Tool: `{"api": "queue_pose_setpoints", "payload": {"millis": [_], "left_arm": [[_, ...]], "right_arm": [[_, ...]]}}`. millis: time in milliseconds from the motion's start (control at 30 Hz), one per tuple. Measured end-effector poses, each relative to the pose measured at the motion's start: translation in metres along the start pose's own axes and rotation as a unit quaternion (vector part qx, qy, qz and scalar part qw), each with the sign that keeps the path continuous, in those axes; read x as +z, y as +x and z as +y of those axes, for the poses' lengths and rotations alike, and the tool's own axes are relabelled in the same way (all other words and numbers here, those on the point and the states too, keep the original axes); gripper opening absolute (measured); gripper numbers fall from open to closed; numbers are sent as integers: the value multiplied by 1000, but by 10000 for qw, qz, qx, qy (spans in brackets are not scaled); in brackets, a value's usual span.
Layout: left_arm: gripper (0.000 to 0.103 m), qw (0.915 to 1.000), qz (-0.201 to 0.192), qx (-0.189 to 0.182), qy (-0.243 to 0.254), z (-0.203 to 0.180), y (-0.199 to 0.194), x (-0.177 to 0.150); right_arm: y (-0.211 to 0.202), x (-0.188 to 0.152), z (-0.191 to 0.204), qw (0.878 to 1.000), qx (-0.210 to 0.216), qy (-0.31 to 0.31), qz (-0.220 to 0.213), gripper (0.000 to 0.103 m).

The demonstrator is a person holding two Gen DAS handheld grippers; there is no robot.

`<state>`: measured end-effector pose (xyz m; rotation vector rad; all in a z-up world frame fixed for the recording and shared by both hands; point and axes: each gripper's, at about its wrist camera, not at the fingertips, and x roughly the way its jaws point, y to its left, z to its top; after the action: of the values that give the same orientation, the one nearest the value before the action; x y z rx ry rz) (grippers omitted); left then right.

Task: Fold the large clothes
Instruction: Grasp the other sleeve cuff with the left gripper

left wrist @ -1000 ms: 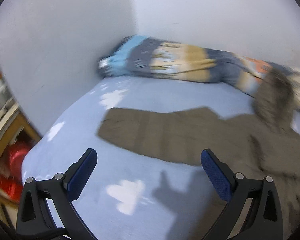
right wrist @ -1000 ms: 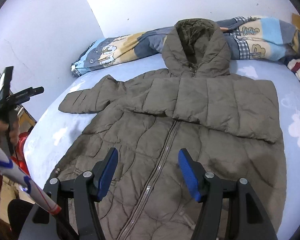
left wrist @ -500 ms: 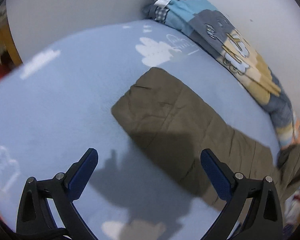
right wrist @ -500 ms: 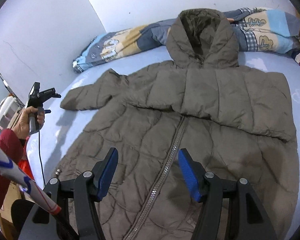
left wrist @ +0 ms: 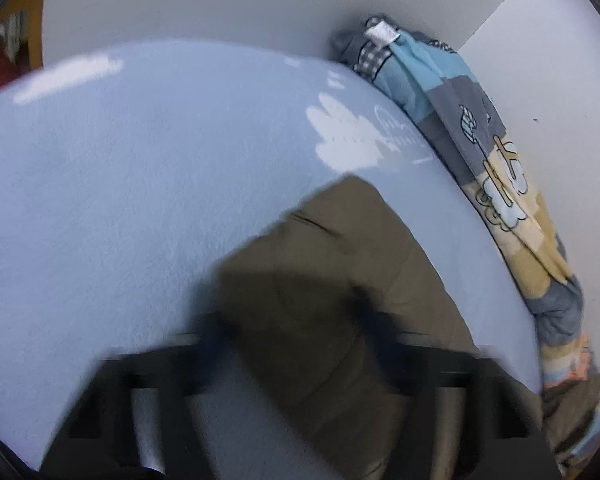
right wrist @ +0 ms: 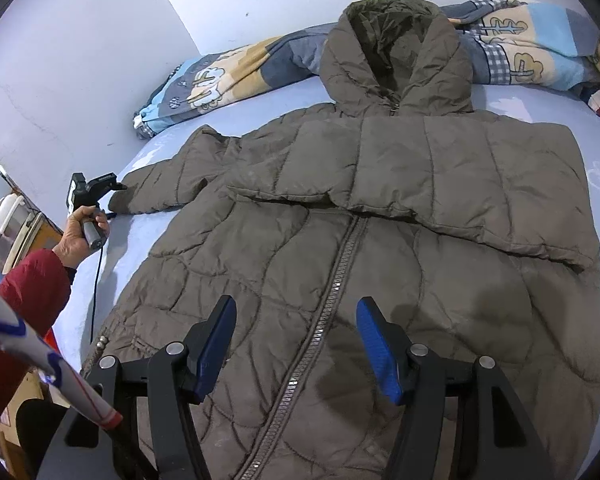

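An olive-brown padded hooded coat (right wrist: 380,272) lies face up and zipped on a light blue bed sheet (left wrist: 120,180). One sleeve is folded across its chest. The other sleeve (right wrist: 168,188) stretches out to the left. My left gripper (right wrist: 114,200) is at that sleeve's cuff. In the left wrist view its blurred jaws are closing (left wrist: 296,332), with the sleeve (left wrist: 320,260) between the fingers and touching both. My right gripper (right wrist: 296,344) hovers open over the coat's lower front, astride the zipper, holding nothing.
A rolled patterned blanket (right wrist: 228,76) lies along the wall behind the hood (right wrist: 396,48). White walls meet in the corner. A person's hand (right wrist: 80,236) and red sleeve (right wrist: 24,292) hold the left gripper at the bed's left edge. Furniture stands beyond that edge.
My left gripper dropped to the outstretched sleeve's cuff and its jaws went from wide open to closing around it. The right gripper sank slightly over the coat.
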<state>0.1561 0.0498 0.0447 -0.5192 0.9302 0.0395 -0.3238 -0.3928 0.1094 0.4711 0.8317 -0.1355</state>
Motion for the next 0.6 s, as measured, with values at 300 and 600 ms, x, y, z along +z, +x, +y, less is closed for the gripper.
{"api": "queue_pose_setpoints", "payload": {"millis": [300, 600], "left_arm": [[22, 9948, -435, -522, 757, -55, -90, 3], [22, 9750, -926, -1132, 1674, -137, -238, -17]], "right_arm": [[-15, 3, -12, 9995, -89, 211, -202, 67], [-56, 10, -14, 9975, -30, 255, -656, 67]]}}
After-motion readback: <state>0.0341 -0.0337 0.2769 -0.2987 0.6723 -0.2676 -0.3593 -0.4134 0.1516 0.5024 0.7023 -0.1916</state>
